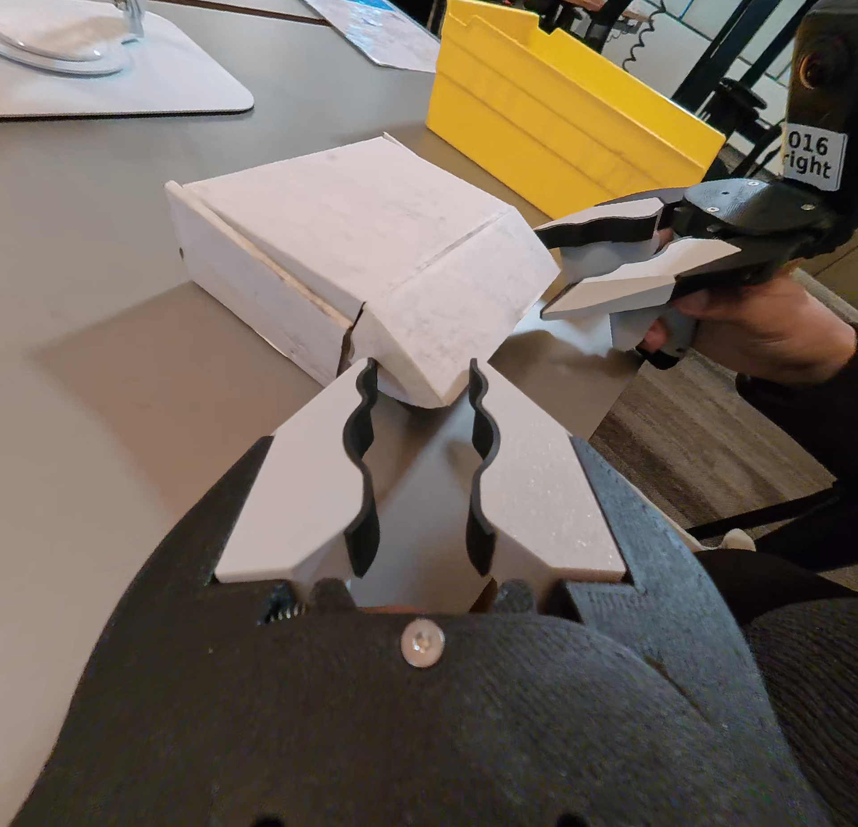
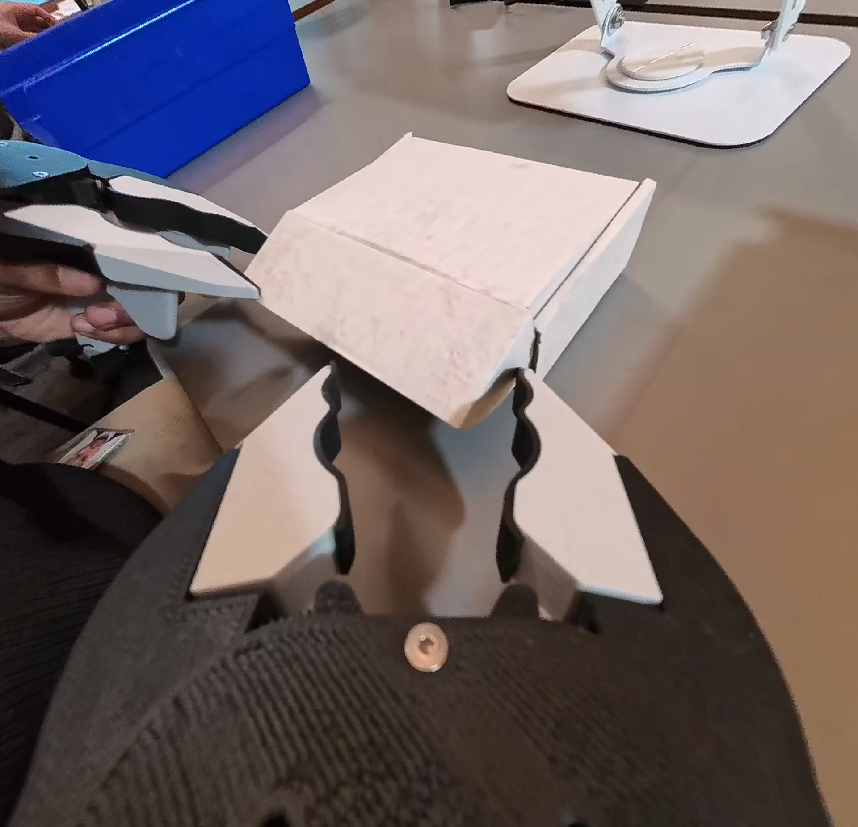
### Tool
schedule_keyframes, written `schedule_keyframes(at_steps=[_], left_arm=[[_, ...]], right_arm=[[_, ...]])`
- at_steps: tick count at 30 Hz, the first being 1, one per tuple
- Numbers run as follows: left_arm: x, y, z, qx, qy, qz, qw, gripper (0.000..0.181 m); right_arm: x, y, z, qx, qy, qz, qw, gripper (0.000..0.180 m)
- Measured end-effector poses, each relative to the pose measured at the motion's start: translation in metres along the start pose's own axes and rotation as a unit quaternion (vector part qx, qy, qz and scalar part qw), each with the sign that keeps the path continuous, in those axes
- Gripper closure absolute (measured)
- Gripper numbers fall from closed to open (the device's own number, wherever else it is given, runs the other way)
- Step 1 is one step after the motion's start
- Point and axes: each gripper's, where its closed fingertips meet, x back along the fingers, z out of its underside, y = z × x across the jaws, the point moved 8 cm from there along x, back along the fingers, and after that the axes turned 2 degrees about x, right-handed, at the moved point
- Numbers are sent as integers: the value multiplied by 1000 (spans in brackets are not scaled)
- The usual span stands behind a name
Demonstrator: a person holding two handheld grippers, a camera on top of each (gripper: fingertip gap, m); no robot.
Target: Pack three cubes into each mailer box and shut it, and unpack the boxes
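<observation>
A white, scuffed corrugated-cardboard mailer box [image 1: 325, 247] sits on the grey-brown worktop [image 1: 116, 340], close to the worktop's near edge. Its lid lies down over the body, but the front closing flap [image 1: 445, 312] sticks out at a slant past the box's front wall, not tucked in. What the box holds is hidden.

The left hand-held gripper [image 1: 422, 377] hovers just in front of the box's near corner with its two fingers spread apart and nothing between them; the lower edge of the flap hangs just above the fingertips, and whether it touches them is hard to tell from this angle. The right hand-held gripper [image 2: 427, 377] is at the flap's other end, likewise released and empty, its black wavy pads [image 2: 522, 415] just under the flap's corner.

Behind the box on its right side stands a yellow plastic storage bin [image 1: 557, 122]; on its left side stands a blue plastic storage bin [image 2: 153, 71]. Beyond the box, farther back on the worktop, rests a white flat-based metal stand [image 2: 687, 76]. A person's hand [image 1: 761, 331] grips the right tool's handle beside the box.
</observation>
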Motion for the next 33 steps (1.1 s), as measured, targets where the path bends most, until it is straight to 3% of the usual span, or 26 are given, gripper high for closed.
schedule_keyframes(at_steps=[1,7,16,26,33], left_arm=[[0,0,0,-4,0,-4,1000,143],[-3,1,3,-9,8,-19,1000,144],[-10,6,7,-21,31,-46,998,145],[-1,8,4,-9,26,-31,999,147],[3,16,1,3,29,-9,1000,136]], right_arm=[[0,0,0,2,1,1,1000,105],[-1,-1,1,3,7,4,1000,107],[-6,-8,2,-10,22,32,999,126],[1,-11,4,4,30,37,999,120],[11,-21,3,-63,-4,-44,997,120]])
